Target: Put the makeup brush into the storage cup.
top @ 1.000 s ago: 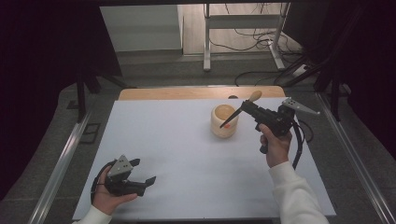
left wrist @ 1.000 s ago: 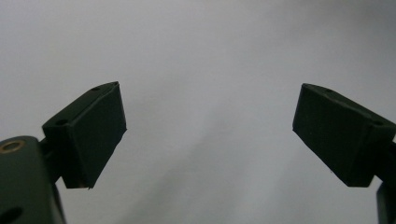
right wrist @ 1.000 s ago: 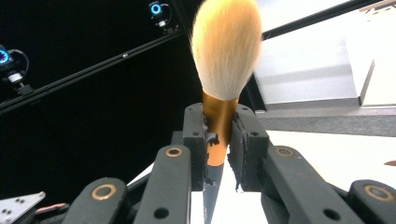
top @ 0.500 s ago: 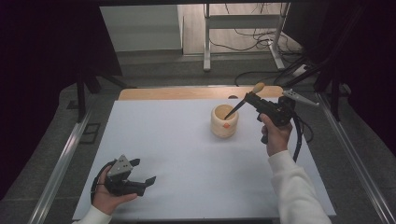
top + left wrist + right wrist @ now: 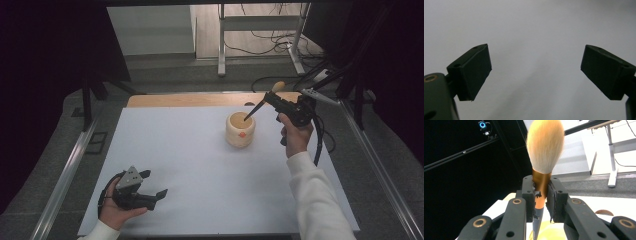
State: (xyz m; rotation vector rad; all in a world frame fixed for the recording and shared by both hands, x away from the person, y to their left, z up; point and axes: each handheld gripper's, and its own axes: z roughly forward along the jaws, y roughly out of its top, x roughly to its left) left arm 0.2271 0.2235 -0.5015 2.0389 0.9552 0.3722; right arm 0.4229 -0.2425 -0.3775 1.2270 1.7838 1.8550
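A white worktop [image 5: 200, 165] carried the scene, with a strip of bare wood showing along its far edge. Toward the far right of that surface stood a pale wooden cup [image 5: 240, 129], upright, marked with a small red spot on its near side. Just right of the cup, a person's right hand held the right gripper [image 5: 274, 99] above the worktop, its two black jaws clamped on the copper collar of a makeup brush [image 5: 545, 147]. The brush hung slantwise, soft tan bristles uppermost and its dark handle tip dipped into the mouth of the cup. Near the front left corner, the left gripper [image 5: 155, 192] rested in the person's other hand, low over the white surface, its jaws spread wide with nothing between them.
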